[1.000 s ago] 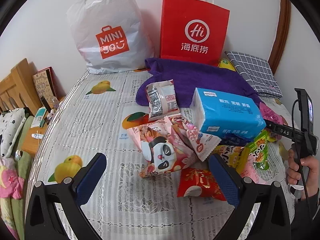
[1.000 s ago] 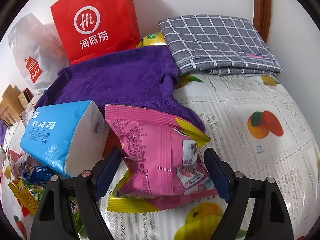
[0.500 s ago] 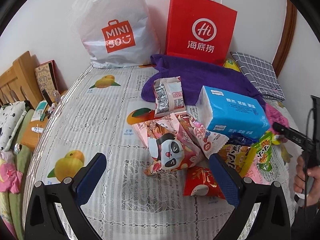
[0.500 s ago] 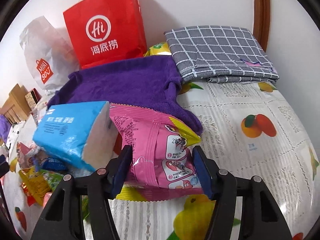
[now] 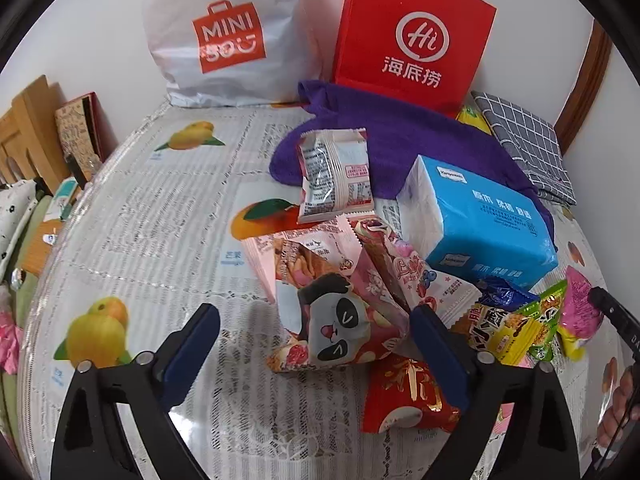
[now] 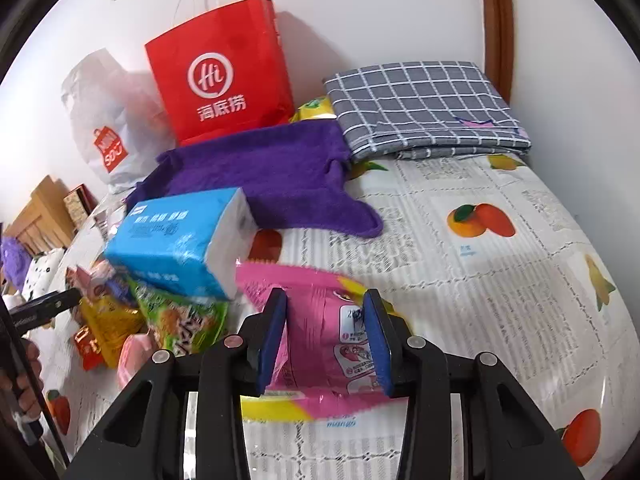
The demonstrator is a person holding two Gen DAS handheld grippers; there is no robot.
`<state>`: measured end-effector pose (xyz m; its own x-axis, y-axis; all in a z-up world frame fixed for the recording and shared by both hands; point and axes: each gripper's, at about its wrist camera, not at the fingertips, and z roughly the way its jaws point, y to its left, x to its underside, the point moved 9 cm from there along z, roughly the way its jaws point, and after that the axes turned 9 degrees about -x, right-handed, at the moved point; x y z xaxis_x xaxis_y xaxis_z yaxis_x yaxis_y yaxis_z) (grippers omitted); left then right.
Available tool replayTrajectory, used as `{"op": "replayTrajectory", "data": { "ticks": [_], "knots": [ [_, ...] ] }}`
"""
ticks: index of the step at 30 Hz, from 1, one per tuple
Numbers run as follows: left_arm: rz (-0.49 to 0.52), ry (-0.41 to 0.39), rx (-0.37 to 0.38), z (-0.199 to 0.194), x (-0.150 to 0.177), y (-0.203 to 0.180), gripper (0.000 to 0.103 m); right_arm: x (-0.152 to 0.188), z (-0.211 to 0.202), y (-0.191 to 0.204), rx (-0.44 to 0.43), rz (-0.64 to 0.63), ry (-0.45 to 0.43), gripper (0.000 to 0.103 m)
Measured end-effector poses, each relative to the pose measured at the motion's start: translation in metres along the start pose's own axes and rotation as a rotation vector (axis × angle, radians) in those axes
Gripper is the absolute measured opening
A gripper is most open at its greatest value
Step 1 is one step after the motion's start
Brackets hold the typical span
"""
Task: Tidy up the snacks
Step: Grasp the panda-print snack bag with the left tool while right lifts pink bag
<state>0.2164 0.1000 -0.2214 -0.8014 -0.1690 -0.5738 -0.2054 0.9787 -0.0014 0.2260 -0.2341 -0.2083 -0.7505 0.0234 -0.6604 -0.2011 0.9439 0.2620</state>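
Observation:
Snack packets lie heaped on a fruit-print tablecloth. In the left wrist view my left gripper hangs low over the heap, its jaws wide but closing. A pink panda packet lies between them, and the pads do not press on it. A red packet lies under the right finger. My right gripper is shut on a pink and yellow snack packet, held just off the cloth beside a blue tissue pack. That held packet also shows at the right edge of the left wrist view.
A red paper bag and a white plastic bag stand against the back wall. A purple towel lies before them and a folded grey checked cloth at the back right. Green and yellow packets lie beside the tissue pack. Wooden furniture flanks the left.
My right gripper has closed onto the pink and yellow packet and drawn it out from beside the tissue pack. My left gripper has sunk closer to the panda packet, its jaws slightly narrower.

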Motion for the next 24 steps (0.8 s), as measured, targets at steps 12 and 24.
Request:
{"op": "replayTrajectory", "data": {
  "ticks": [12,24],
  "knots": [
    [0.015,0.026,0.081,0.008,0.009,-0.016,0.064,0.019,0.002,0.003,0.015,-0.012,0.067,0.060],
    [-0.004,0.016,0.094,-0.005,0.011,-0.005,0.055,0.021,0.012,0.003,0.003,0.027,0.085,0.051]
  ]
}}
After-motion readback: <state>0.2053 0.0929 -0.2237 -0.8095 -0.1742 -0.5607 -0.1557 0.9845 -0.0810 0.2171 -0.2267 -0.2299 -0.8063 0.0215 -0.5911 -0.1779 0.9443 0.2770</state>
